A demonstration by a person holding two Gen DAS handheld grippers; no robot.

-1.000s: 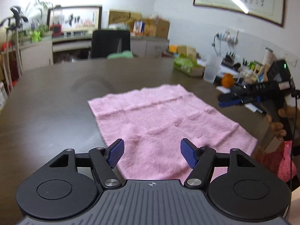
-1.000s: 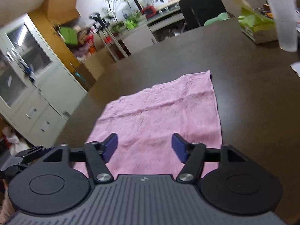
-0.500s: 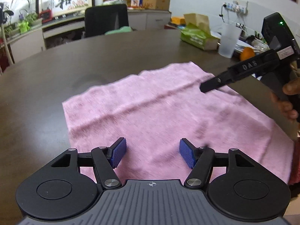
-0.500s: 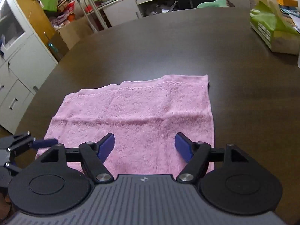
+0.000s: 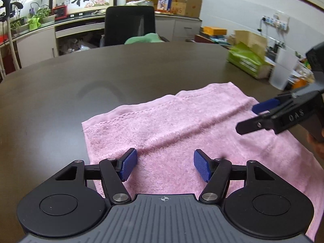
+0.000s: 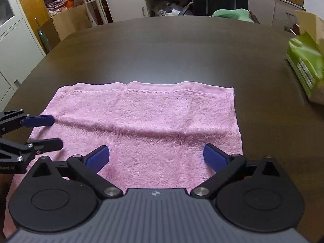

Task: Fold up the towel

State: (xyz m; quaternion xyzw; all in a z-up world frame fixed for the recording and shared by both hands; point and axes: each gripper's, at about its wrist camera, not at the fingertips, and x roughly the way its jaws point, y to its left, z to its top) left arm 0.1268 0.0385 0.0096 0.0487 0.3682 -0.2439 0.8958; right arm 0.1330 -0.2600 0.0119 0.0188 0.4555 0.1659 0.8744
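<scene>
Pink terry towel (image 6: 141, 121) spread flat on dark brown table (image 6: 172, 50), ready for folding. Left gripper (image 5: 165, 166) partly spread, empty, above towel's near-left edge; right gripper (image 6: 156, 158) opening wide, empty, above towel's near-right, poised to pinch.

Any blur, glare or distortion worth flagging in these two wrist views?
Left wrist view: fisheye bends the table edge; the green box is smeared by motion. Right wrist view: soft ceiling-light sheen on the table beyond the pink towel; the green box at the right edge is blurred.

dark round table (image 5: 141, 70), black office chair (image 5: 129, 25), white cabinets (image 6: 16, 46)
</scene>
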